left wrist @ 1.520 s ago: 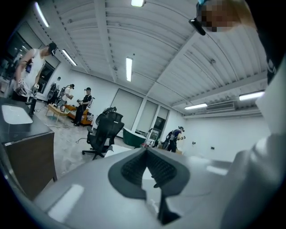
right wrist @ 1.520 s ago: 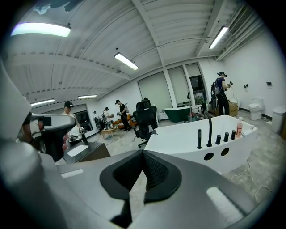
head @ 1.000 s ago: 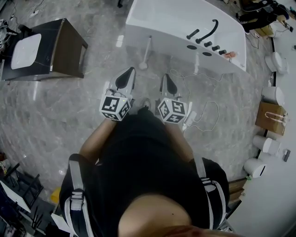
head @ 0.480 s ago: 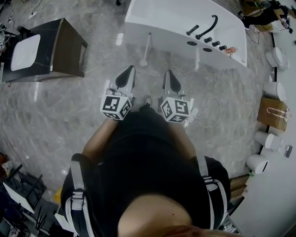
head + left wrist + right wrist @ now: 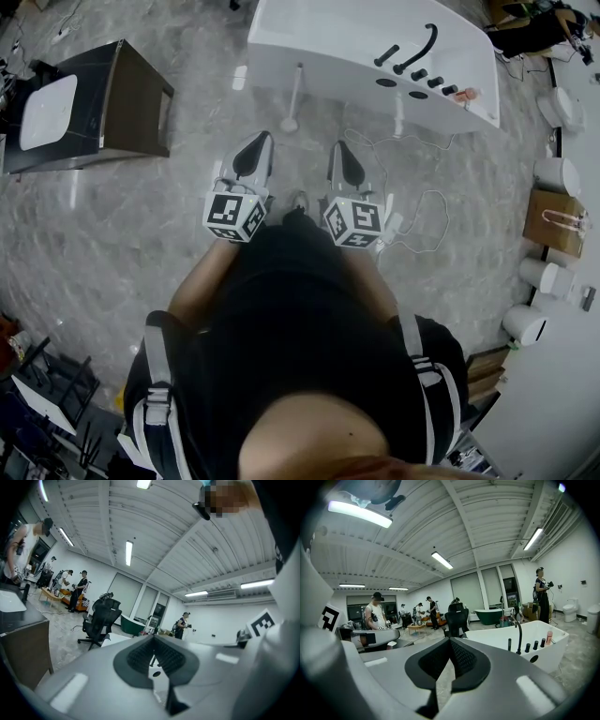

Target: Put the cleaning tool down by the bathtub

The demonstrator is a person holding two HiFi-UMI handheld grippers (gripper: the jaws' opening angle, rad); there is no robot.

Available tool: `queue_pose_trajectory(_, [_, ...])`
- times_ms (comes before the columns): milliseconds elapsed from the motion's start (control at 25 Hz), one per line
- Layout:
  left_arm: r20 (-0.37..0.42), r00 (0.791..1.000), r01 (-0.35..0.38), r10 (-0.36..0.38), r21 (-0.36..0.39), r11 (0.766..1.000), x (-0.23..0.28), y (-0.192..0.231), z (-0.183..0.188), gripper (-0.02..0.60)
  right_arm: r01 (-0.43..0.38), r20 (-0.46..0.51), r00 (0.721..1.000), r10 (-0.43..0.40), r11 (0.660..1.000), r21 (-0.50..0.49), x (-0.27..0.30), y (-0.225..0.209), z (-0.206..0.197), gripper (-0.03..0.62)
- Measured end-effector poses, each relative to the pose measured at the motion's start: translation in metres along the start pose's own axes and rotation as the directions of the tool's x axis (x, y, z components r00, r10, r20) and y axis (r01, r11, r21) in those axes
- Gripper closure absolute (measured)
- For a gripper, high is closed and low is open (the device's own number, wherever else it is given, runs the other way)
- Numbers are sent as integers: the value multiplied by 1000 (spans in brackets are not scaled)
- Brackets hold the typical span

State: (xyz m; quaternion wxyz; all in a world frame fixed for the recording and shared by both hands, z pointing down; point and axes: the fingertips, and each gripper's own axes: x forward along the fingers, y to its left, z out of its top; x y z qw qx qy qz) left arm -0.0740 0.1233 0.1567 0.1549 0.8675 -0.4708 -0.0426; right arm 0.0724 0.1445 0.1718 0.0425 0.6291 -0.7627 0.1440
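The white cleaning tool (image 5: 293, 97), a long handle with a round head on the floor, stands against the outer wall of the white bathtub (image 5: 328, 37). Nothing holds it. My left gripper (image 5: 263, 139) and my right gripper (image 5: 336, 146) hover side by side over the marble floor, a short way in front of the tub, both pointing toward it. Each is shut with nothing between its pads. In the left gripper view the left gripper's (image 5: 153, 639) jaws meet at the tip. The right gripper (image 5: 450, 641) is likewise closed, and that view has the bathtub (image 5: 534, 641) ahead to its right.
A dark cabinet (image 5: 131, 98) with a white basin stands at the left. A black faucet (image 5: 419, 47) and knobs sit on the tub's rim. A white cable (image 5: 417, 216) loops over the floor at the right, near a paper bag (image 5: 553, 225) and white canisters (image 5: 539, 274). People and an office chair (image 5: 457, 616) are farther off.
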Motion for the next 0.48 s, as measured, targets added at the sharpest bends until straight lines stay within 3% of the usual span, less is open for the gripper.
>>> queue_pose_trajectory(480, [-11,1000,20,-20,2,1000,9,-3,-2,572,-1,3,1000,1,1000,-13,5,0,4,595])
